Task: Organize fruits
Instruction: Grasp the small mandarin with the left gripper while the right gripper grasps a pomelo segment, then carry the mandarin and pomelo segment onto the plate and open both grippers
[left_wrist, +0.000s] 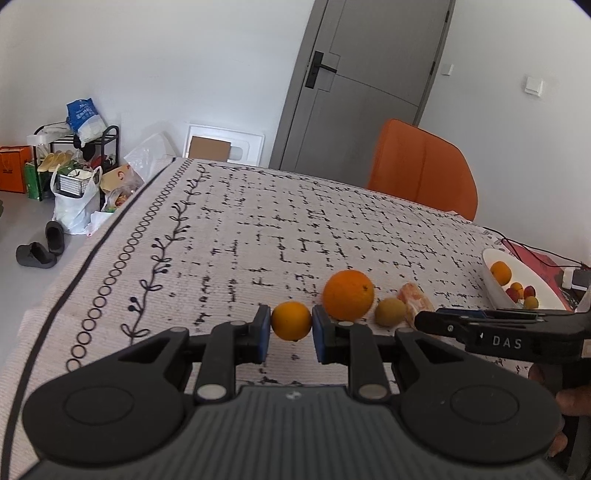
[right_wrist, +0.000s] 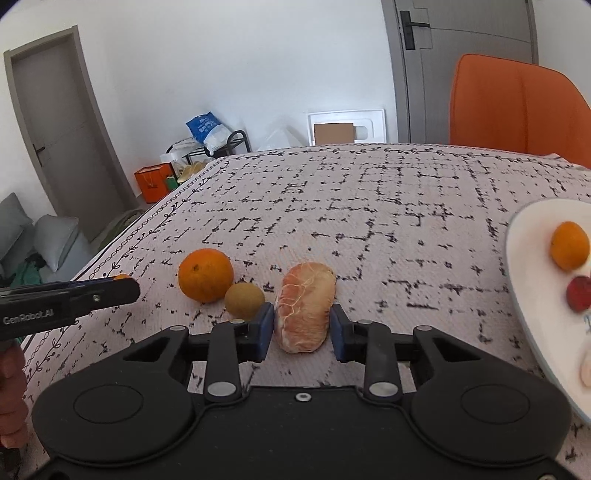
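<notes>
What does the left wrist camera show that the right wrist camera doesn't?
Only the left wrist view shows the left tongs shut on a small orange, and slippers on the floor. Only the right wrist view shows the right tongs around a peeled citrus piece, pads at its sides, plus a second door. Both share the big orange, the small yellow-green fruit, the white plate and the orange chair.

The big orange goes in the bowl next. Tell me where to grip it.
Grip the big orange across its widest middle, coming from above. Its left side is clear, but the small brown fruit crowds its right, so a low side approach would probably bump that.
</notes>
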